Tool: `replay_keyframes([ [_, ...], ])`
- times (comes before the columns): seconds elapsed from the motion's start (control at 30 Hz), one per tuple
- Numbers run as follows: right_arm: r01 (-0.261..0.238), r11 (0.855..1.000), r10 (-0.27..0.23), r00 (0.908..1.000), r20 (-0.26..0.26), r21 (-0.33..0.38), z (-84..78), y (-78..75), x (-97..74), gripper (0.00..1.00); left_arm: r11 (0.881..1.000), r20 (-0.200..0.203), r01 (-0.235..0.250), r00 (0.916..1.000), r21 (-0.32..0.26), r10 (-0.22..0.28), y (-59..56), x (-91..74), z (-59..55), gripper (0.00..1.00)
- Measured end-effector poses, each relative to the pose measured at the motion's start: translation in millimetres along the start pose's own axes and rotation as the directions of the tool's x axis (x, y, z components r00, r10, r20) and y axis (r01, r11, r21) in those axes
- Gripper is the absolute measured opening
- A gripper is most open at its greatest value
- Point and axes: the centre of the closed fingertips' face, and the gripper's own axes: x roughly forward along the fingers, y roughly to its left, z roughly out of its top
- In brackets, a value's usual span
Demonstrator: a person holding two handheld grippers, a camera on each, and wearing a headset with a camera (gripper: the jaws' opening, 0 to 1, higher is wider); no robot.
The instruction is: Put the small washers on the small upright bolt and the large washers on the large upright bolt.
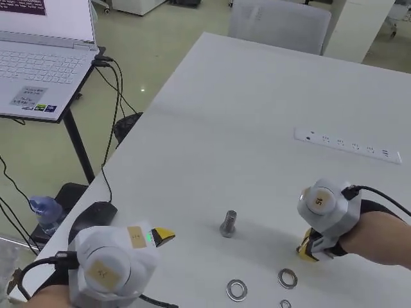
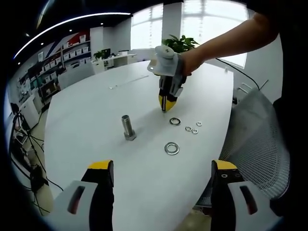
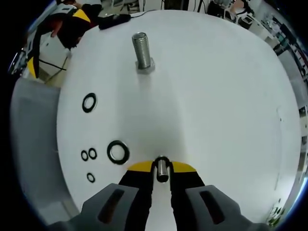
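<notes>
The large bolt (image 1: 228,223) (image 2: 127,127) (image 3: 141,50) stands upright on the white table (image 1: 244,115). Two large washers (image 2: 172,148) (image 2: 175,121) (image 3: 118,151) (image 3: 89,102) lie flat near it, and three small washers (image 2: 194,128) (image 3: 89,155) beside them. My right gripper (image 1: 308,250) (image 3: 162,167) is shut on the small bolt (image 3: 162,172), tip down at the table just past the washers (image 1: 288,278). My left gripper (image 1: 162,236) (image 2: 162,166) is open and holds nothing, a short way from the large bolt.
A white power strip (image 1: 347,144) lies far right on the table. A laptop (image 1: 38,64) on a stand with cables sits left of the table edge. A grey chair (image 1: 279,22) stands at the far end, and a mesh chair (image 2: 260,139) by the near edge.
</notes>
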Motion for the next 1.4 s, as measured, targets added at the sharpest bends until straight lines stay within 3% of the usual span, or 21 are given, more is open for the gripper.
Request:
replay_keyframes([
  [0.43, -0.006, 1.0, 0.006, 0.9993, 0.036, 0.014, 4.2, -0.2, -9.5, 0.25, 1.0, -0.013, 0.004, 0.9999, 0.027, -0.004, -0.6, 1.8, -1.7, 0.83],
  [0.87, 0.021, 1.0, -0.023, 0.9956, 0.091, 0.016, 14.5, -1.0, -36.7, 0.27, 0.999, -0.027, 0.012, 0.9996, 0.037, -0.011, -1.6, 5.1, -0.8, 0.83],
  [1.2, 0.042, 0.999, -0.043, 0.9917, 0.121, 0.008, 16.4, 9.0, -60.9, 0.27, 0.999, -0.042, 0.011, 0.9991, 0.043, -0.009, 0.4, 6.6, -3.7, 0.83],
  [1.4, 0.044, 0.999, -0.045, 0.99, 0.134, 0.006, 14.8, 20.2, -71.7, 0.26, 0.999, -0.029, 0.016, 0.9995, 0.045, -0.015, 1.5, 4.8, -0.5, 0.83],
])
